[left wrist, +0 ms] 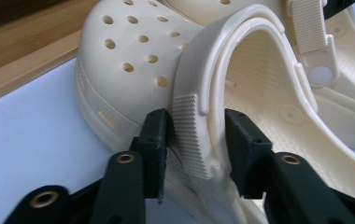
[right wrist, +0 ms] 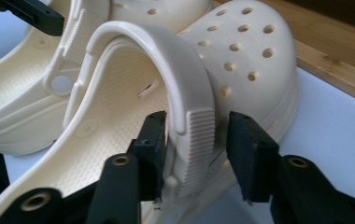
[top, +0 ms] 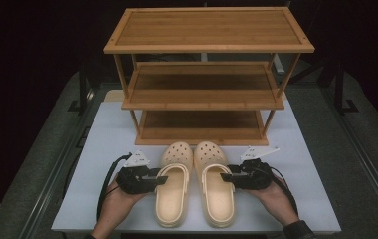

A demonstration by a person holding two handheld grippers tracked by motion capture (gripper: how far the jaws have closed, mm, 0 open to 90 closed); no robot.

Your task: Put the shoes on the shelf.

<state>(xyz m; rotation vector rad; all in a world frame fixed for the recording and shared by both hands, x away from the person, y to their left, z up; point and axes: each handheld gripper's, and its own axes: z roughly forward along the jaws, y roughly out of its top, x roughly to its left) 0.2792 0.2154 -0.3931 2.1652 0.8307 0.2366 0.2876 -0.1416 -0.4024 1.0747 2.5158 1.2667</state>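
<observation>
You are working in a recording lab. A white table is sitting among black curtains, carrying a lone wooden shelf rack.

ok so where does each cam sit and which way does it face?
High view: above the person's side, facing forward and down at the rack and clogs; forearms, both grippers.
Left gripper view: on the left gripper, facing the left clog; black jaws.
Right gripper view: on the right gripper, facing the right clog; black jaws.
Shared: both clogs.
</observation>
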